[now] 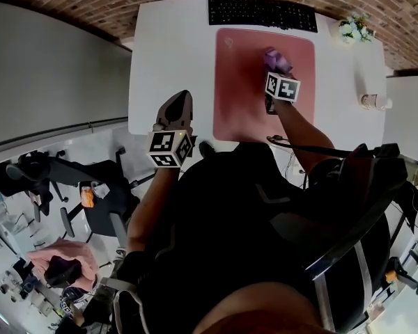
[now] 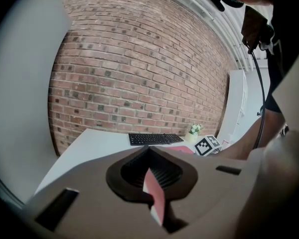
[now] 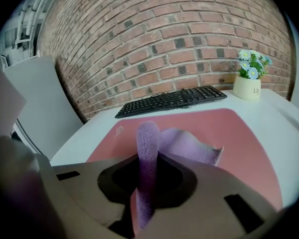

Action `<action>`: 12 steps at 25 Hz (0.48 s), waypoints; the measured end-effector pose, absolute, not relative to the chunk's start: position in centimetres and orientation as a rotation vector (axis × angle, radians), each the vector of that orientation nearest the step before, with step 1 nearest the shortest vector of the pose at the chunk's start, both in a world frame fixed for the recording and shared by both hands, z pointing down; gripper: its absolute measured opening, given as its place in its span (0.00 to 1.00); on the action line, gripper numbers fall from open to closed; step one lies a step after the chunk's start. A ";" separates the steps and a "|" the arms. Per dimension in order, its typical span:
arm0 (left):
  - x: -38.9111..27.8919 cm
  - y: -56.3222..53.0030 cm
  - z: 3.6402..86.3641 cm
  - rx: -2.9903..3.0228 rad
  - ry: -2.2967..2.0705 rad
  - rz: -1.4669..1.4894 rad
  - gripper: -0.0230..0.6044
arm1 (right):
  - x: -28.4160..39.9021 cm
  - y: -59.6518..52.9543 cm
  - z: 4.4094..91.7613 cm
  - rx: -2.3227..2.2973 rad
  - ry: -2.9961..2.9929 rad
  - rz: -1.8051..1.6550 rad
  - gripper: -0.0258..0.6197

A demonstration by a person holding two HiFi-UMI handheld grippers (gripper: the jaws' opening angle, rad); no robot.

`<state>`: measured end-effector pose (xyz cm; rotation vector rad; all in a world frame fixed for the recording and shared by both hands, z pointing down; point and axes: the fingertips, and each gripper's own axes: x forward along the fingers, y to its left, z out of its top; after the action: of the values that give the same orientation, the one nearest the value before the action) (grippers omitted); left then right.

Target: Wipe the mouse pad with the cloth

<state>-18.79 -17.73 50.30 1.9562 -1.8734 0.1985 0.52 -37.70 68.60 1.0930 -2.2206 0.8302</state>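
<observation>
- The left gripper (image 1: pixel 175 108) hangs over the near left edge of the desk (image 1: pixel 171 47). Its jaws are drawn together with nothing between them, and it is clear of the pad.
- The mouse pad (image 1: pixel 238 82), pink and flat, lies in the middle of the desk and reaches from just before the keyboard (image 1: pixel 261 12) at the far edge toward the near edge. It looks thin and limp, so a hard sideways drag could probably shift or ruck it; the idle gripper could pin a corner.
- The cloth (image 3: pixel 148 148) is purple, fleecy and soft. It sits on the pad's far right part, one fold standing up and the rest trailing loose on the pad.
- The right gripper (image 1: pixel 273 69) has its jaws clamped on that fold. A bunched fold seems the best hold, with the loose part left to do the wiping.
- A flower pot (image 1: pixel 352 30) stands at the far right corner, well apart.
</observation>
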 end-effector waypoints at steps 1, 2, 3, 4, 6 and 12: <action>-19.0 -17.6 50.2 1.952 -1.879 0.198 0.04 | 0.0 -37.5 68.6 1.080 -2.225 0.827 0.13; -19.2 -17.4 50.2 1.947 -1.885 0.197 0.04 | -0.6 -37.3 68.6 1.064 -2.230 0.822 0.13; -19.4 -17.2 50.2 1.941 -1.890 0.197 0.04 | -1.2 -37.0 68.5 1.047 -2.235 0.816 0.13; -19.6 -17.0 50.2 1.937 -1.894 0.197 0.04 | -1.9 -36.8 68.5 1.029 -2.241 0.810 0.12; -19.8 -16.6 50.4 1.928 -1.904 0.198 0.04 | -3.1 -36.2 68.5 0.994 -2.252 0.803 0.13; -20.6 -15.7 50.2 1.905 -1.931 0.189 0.04 | -6.4 -34.7 68.6 0.906 -2.279 0.799 0.12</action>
<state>-20.56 -15.72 50.21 1.9053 -1.9310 0.1893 -6.36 -34.68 68.57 0.9058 -2.2787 0.7991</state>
